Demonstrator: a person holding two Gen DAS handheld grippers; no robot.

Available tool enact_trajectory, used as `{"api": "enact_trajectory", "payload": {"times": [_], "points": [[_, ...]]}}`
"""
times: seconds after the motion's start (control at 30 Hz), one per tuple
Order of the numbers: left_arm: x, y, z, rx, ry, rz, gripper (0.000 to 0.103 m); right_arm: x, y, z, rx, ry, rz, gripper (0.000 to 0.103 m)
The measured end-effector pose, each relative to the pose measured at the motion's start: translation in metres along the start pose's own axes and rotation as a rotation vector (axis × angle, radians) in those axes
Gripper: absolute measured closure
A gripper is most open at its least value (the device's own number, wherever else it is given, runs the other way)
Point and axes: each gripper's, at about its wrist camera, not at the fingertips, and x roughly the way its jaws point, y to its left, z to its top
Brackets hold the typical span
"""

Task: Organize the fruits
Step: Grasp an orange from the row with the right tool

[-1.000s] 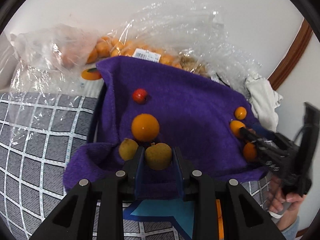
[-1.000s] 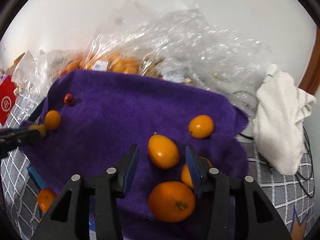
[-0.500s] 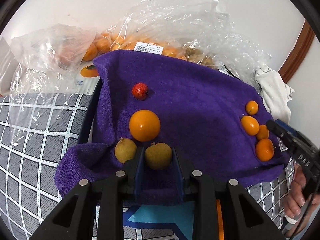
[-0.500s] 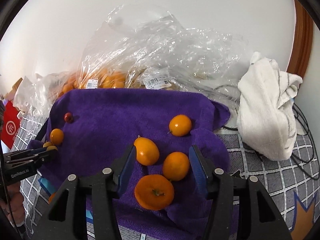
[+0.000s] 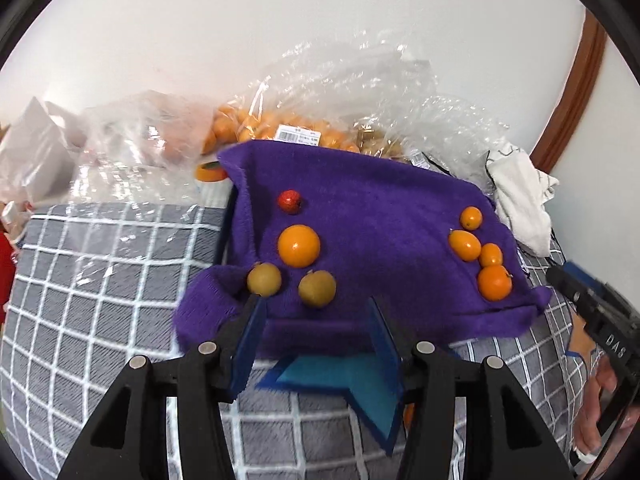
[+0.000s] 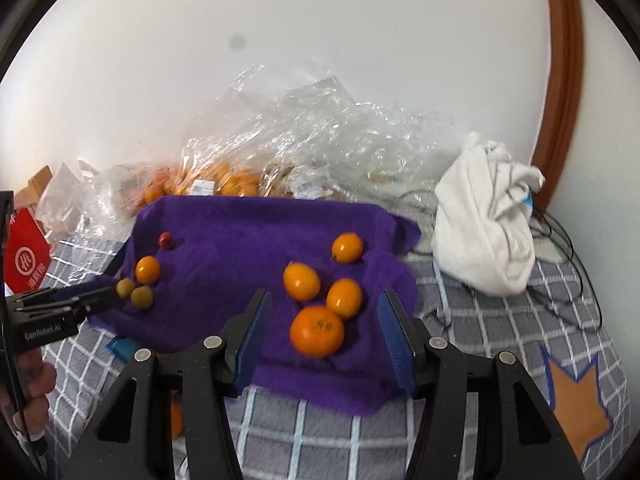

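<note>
— Two claws, both mine, and neither has hold of anything. My left claw (image 5: 316,334) is opening right now, its blue pads spreading with only the front edge of the purple towel (image 5: 380,208) showing between them. My right claw (image 6: 324,320) stands partly open above the towel's near right corner.

— What lies just past the left one?

— A brownish-yellow fruit (image 5: 317,289) sits on the towel right beyond the pads, free of them, with a second brownish fruit (image 5: 264,279) just to its left. Behind those two rests a round orange (image 5: 299,245), and further back a small red fruit (image 5: 290,201).

— And on your right side?

— A big tangerine (image 6: 317,331) lies nearest, framed by my right pads but not touched. Two smaller orange fruits (image 6: 343,298) (image 6: 301,281) crowd just behind it, and one more (image 6: 347,247) sits apart, further back.

— So the fruit is in two groups?

— Yes, one at each end of the towel, well apart, with bare purple between.

— Beyond the towel?

— A checked grey bedspread (image 6: 500,320) carries it all. A crumpled white cloth (image 6: 484,220) lies off to the right, and clear plastic bags (image 6: 280,152) holding more orange fruit are heaped against the white wall.
</note>
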Motion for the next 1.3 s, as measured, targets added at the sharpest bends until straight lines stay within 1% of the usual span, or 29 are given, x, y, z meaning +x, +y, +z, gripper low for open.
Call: {"api": "enact_trajectory", "payload": {"times": [0.1, 0.2, 0.4, 0.6, 0.8, 1.0, 1.07, 1.1, 1.13, 1.3], "points": [[-0.017, 0.005, -0.008, 0.004, -0.020, 0.006, 0.053, -0.006, 0.007, -0.014, 0.012, 0.037, 0.040, 0.048], [-0.032, 0.010, -0.016, 0.002, -0.046, 0.007, 0.053, -0.013, 0.020, -0.029, 0.011, 0.046, 0.065, 0.048], [-0.058, 0.027, -0.043, -0.019, -0.084, 0.048, 0.053, -0.021, 0.056, -0.060, -0.040, 0.057, 0.126, 0.048], [-0.069, 0.052, -0.067, -0.054, -0.078, 0.049, 0.053, -0.015, 0.083, -0.081, -0.061, 0.070, 0.175, 0.048], [-0.069, 0.068, -0.082, -0.057, -0.055, 0.054, 0.053, 0.008, 0.101, -0.089, -0.075, 0.108, 0.183, 0.048], [-0.065, 0.069, -0.084, -0.043, -0.040, 0.041, 0.053, 0.029, 0.108, -0.092, -0.074, 0.156, 0.195, 0.048], [-0.062, 0.066, -0.084, -0.037, -0.033, 0.030, 0.053, 0.034, 0.109, -0.094, -0.077, 0.164, 0.192, 0.054], [-0.060, 0.065, -0.084, -0.034, -0.029, 0.034, 0.053, 0.035, 0.110, -0.094, -0.081, 0.162, 0.189, 0.061], [-0.057, 0.063, -0.084, -0.032, -0.024, 0.041, 0.053, 0.034, 0.109, -0.095, -0.084, 0.155, 0.190, 0.063], [-0.041, 0.051, -0.081, -0.019, 0.014, 0.045, 0.053, 0.018, 0.091, -0.093, -0.056, 0.125, 0.179, 0.063]]}}
